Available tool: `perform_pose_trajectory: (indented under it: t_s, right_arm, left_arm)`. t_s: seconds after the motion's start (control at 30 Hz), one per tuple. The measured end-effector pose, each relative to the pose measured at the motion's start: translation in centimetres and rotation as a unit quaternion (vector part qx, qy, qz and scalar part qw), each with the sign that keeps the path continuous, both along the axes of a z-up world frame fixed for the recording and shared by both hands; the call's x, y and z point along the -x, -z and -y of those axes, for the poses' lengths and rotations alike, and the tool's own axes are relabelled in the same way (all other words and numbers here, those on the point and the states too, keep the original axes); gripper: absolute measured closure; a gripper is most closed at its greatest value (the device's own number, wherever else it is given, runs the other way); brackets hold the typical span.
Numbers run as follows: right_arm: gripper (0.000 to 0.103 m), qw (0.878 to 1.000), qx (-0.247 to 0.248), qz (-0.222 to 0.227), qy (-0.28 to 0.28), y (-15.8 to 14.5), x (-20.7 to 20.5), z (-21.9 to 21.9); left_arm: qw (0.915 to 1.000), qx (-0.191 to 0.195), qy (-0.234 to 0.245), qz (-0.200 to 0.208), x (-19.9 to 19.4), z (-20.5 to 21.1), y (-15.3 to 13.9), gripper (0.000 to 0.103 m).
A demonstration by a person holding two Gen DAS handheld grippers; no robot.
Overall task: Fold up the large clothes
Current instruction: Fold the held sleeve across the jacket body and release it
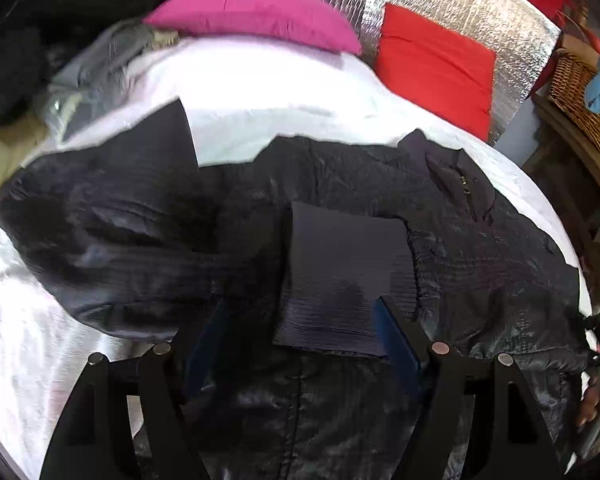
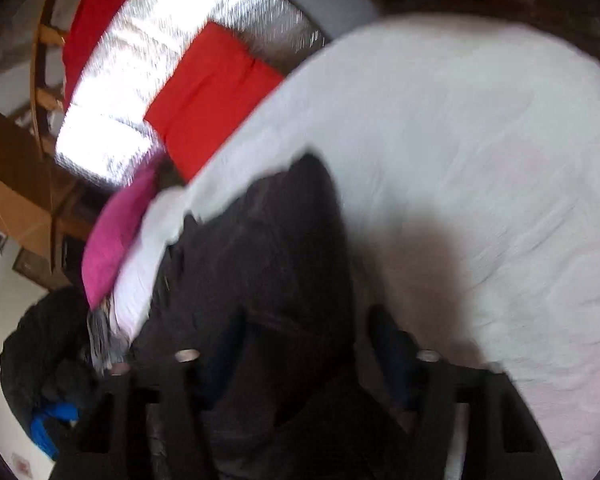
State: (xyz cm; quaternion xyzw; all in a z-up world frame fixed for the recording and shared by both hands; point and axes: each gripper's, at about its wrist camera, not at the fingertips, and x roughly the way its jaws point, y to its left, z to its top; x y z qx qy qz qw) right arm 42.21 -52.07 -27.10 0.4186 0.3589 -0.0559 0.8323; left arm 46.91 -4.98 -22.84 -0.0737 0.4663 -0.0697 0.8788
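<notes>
A dark, shiny quilted jacket (image 1: pixel 480 240) lies spread across the white bedsheet (image 1: pixel 260 92). One sleeve is folded over its body, its ribbed cuff (image 1: pixel 340 272) on top. The other cuff (image 1: pixel 160 136) points to the far left. My left gripper (image 1: pixel 300 332) hovers open over the jacket, with the near cuff lying between its blue-padded fingers (image 1: pixel 396 336). The right wrist view is blurred. There my right gripper (image 2: pixel 306 344) stands open at the jacket's (image 2: pixel 260 240) end, with dark fabric between the fingers and the right finger (image 2: pixel 392 344) apart from it.
A pink pillow (image 1: pixel 252 12) and a red cushion (image 1: pixel 432 68) lie at the bed's far side against a silver foil panel (image 1: pixel 460 0). A wicker basket (image 1: pixel 580 92) stands at the right. Dark clothes (image 2: pixel 48 352) are piled beside the bed. A person's fingers (image 1: pixel 592 400) show at the right edge.
</notes>
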Motion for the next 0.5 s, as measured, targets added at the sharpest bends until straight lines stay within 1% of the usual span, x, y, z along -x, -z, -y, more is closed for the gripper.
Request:
perform_pose_trajectory:
  t_s: [0.03,0.07,0.1,0.13,0.17,0.2,0.23,0.3,0.33,0.37,0.4,0.43,0.47,0.5]
  right_arm:
    - [0.055,1.000,0.000,-0.013,-0.006,0.6,-0.4,-0.4]
    - [0.056,1.000,0.010,-0.013,-0.003,0.6,0.1,-0.6]
    - [0.062,1.000,0.025,-0.013,-0.004,0.2,0.0,-0.9]
    - [0.066,0.999,0.029,-0.013,-0.006,-0.1,-0.1,-1.2]
    - [0.068,1.000,0.030,-0.007,-0.003,-0.5,-0.1,-1.3]
    - [0.072,0.999,0.034,0.000,-0.002,-1.0,0.3,-1.4]
    - [0.073,0.999,0.040,0.010,-0.002,-1.5,0.7,-1.4]
    - [0.073,0.998,0.056,0.037,-0.004,-2.9,1.7,-1.6]
    - [0.073,0.997,0.060,0.047,-0.007,-3.5,2.2,-1.8]
    - [0.073,0.997,0.061,0.050,-0.009,-3.8,2.6,-1.9]
    - [0.073,0.997,0.062,0.049,-0.010,-4.0,2.6,-2.1]
    - [0.073,0.997,0.065,0.044,-0.010,-3.8,2.2,-2.5]
    - [0.073,0.997,0.069,0.032,-0.010,-3.4,1.9,-2.7]
    - [0.073,0.997,0.070,0.022,-0.009,-3.1,1.7,-2.8]
  left_arm:
    - [1.0000,0.005,-0.002,-0.004,-0.2,-0.2,0.3,0.030]
    - [0.9999,0.010,-0.003,-0.006,-0.4,-0.3,0.5,0.035]
    - [0.9999,0.014,-0.005,-0.008,-0.5,-0.4,0.7,0.054]
    - [0.9996,0.023,-0.003,-0.015,-0.7,-0.4,0.9,0.075]
    - [0.9990,0.037,0.001,-0.024,-0.8,-0.5,1.2,0.081]
    - [0.9986,0.045,-0.003,-0.029,-0.9,-0.7,1.3,0.082]
    - [0.9988,0.042,-0.008,-0.023,-0.7,-0.7,1.1,0.082]
    - [0.9994,0.032,-0.008,-0.012,-0.5,-0.5,0.7,0.082]
    - [0.9995,0.030,-0.009,-0.009,-0.5,-0.4,0.6,0.079]
    - [0.9994,0.032,-0.011,-0.010,-0.5,-0.5,0.6,0.074]
    - [0.9990,0.039,-0.012,-0.019,-0.6,-0.6,0.8,0.055]
    - [0.9983,0.049,-0.011,-0.028,-0.7,-0.8,1.0,0.042]
    - [0.9972,0.066,-0.007,-0.034,-0.8,-0.9,1.2,0.040]
    - [0.9971,0.067,-0.006,-0.036,-0.9,-0.8,1.4,0.040]
